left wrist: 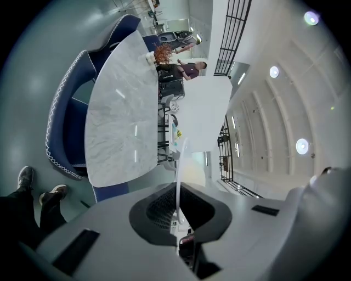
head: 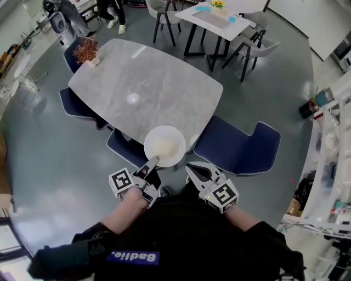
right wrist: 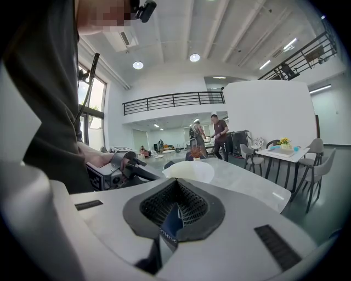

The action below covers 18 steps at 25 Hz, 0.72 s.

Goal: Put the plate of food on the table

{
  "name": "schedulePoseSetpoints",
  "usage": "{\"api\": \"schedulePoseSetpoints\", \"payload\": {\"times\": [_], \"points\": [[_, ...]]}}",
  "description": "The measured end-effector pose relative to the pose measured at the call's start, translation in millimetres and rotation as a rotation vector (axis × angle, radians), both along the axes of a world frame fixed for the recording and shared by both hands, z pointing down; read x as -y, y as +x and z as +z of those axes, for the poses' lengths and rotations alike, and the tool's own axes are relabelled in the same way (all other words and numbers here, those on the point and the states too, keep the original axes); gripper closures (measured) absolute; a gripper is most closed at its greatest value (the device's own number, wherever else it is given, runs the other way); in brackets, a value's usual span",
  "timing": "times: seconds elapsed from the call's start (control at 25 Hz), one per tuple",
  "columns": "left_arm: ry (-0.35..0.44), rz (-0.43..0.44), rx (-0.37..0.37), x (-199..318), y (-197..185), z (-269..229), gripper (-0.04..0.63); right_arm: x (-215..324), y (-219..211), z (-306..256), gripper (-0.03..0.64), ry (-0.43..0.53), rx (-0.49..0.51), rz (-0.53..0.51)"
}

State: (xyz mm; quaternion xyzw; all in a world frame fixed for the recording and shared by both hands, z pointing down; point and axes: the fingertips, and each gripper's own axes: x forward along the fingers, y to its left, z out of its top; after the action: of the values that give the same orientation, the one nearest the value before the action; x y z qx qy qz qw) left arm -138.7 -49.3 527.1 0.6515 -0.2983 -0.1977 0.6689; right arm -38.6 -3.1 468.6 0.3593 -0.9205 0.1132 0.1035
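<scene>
A white plate point(head: 164, 145) with pale food on it hangs over the near edge of the grey marble table point(head: 142, 82). My left gripper point(head: 153, 161) is shut on the plate's near rim. In the left gripper view the plate point(left wrist: 179, 170) is a thin white line, edge-on between the pads. My right gripper point(head: 196, 166) is open with nothing in it, just right of the plate and apart from it. Its own view has the plate point(right wrist: 189, 171) ahead, with the left gripper point(right wrist: 118, 170) holding it. I cannot tell whether the plate touches the tabletop.
Blue chairs stand at the table's near side point(head: 238, 148) point(head: 123, 145) and left side point(head: 77, 104). A dried plant point(head: 86, 51) sits on the far left corner. A white table point(head: 214, 16) with grey chairs is behind. Shelving point(head: 332, 148) lines the right.
</scene>
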Motion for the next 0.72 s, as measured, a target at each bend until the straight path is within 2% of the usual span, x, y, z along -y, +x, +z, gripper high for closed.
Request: {"api": "schedulePoseSetpoints", "payload": {"times": [0.52, 0.72], "points": [[-0.035, -0.110, 0.019, 61, 37, 16, 0.581, 71, 49, 2, 0.606, 0.013, 0.028, -0.109], [-0.053, -0.162, 0.035, 80, 49, 28, 0.581, 89, 65, 6, 0.606, -0.026, 0.030, -0.152]]}}
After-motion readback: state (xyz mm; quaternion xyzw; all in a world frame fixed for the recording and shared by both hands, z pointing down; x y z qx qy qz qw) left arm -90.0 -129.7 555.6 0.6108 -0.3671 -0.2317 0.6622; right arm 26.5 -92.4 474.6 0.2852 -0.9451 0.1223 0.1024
